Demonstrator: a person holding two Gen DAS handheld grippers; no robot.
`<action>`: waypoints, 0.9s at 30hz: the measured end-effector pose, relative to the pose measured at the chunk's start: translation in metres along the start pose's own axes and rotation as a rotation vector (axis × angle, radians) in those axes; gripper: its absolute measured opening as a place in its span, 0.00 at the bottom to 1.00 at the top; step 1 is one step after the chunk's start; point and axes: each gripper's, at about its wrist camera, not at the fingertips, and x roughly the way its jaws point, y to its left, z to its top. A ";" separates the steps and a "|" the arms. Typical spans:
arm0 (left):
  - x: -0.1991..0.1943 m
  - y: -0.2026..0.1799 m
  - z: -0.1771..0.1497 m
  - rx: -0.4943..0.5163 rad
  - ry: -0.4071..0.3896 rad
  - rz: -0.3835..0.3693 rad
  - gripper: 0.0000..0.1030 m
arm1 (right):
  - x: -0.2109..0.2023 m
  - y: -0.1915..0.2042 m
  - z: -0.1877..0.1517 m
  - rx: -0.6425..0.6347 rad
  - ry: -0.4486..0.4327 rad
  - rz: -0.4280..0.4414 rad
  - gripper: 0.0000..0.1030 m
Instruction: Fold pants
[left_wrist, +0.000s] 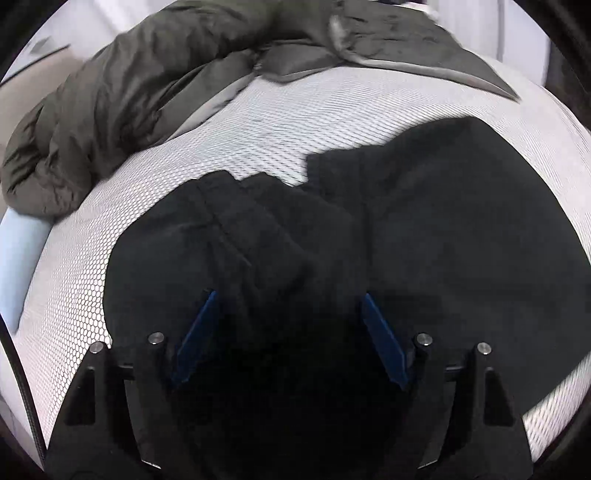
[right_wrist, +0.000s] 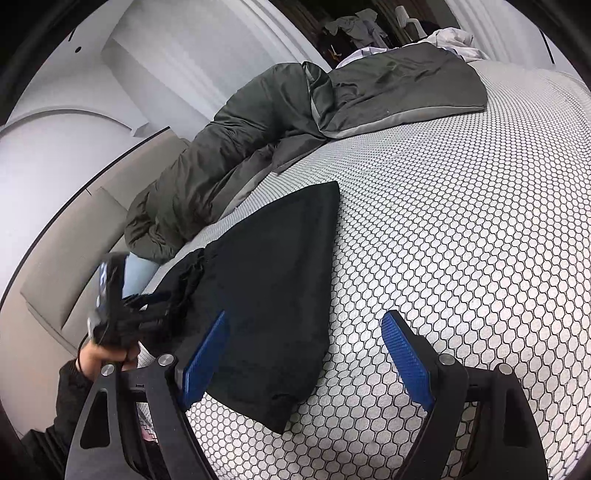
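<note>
Lengthwise, black pants (right_wrist: 273, 280) away from the wide-spread right hand-held gripper (right_wrist: 303, 325); left hand-held gripper (left_wrist: 288, 299) likewise wide.

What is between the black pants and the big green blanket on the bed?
Only bare honeycomb-patterned mattress separates the black pants from the green blanket, seen best in the left wrist view.

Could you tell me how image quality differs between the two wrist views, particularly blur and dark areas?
Left wrist view: motion blur smears the grey duvet and the mattress mesh; the black pants lose nearly all detail near the open left gripper. Right wrist view: sharper, the honeycomb pattern crisp, only the person's hand area blurred; fisheye bending in both.
</note>
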 end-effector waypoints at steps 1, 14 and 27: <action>0.003 0.003 0.005 -0.012 0.004 0.005 0.71 | 0.000 -0.001 0.001 0.003 -0.002 0.002 0.83; -0.021 0.043 0.009 -0.155 -0.091 -0.094 0.09 | -0.002 0.000 0.002 0.009 -0.005 0.004 0.83; -0.195 -0.008 0.045 -0.056 -0.390 -0.451 0.09 | -0.008 -0.005 0.003 0.028 -0.035 0.003 0.83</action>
